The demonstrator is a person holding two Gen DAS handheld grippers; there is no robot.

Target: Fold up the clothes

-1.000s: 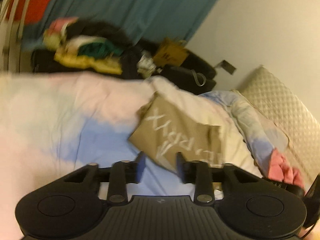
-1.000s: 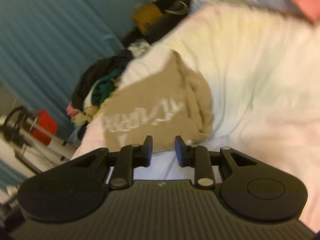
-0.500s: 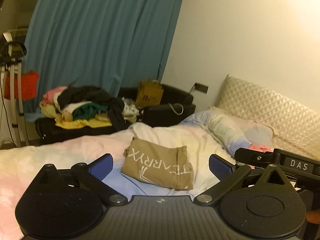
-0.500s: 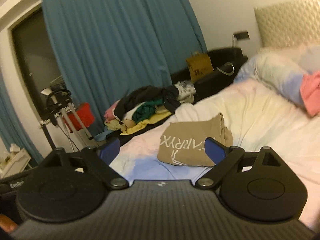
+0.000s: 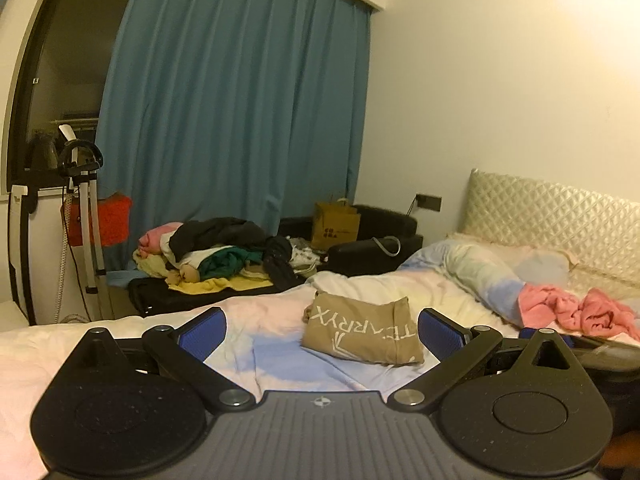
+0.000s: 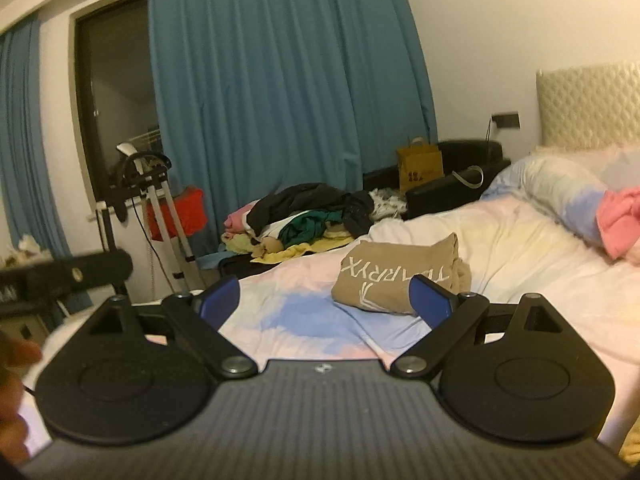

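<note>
A tan shirt with white lettering lies folded into a compact rectangle on the pastel bed sheet. It also shows in the right wrist view. My left gripper is open and empty, held back from the shirt and above the bed. My right gripper is open and empty, also pulled back; its right finger overlaps the shirt's near edge in the image. Neither gripper touches the shirt.
A pile of unfolded clothes lies on a black couch beyond the bed. A pink garment lies by the pillow near the headboard. A brown paper bag, blue curtain and a white stand stand behind.
Both grippers have opened wide and drawn back and up from the folded tan shirt, which stays on the bed. The views went from close over the shirt to level across the room.
</note>
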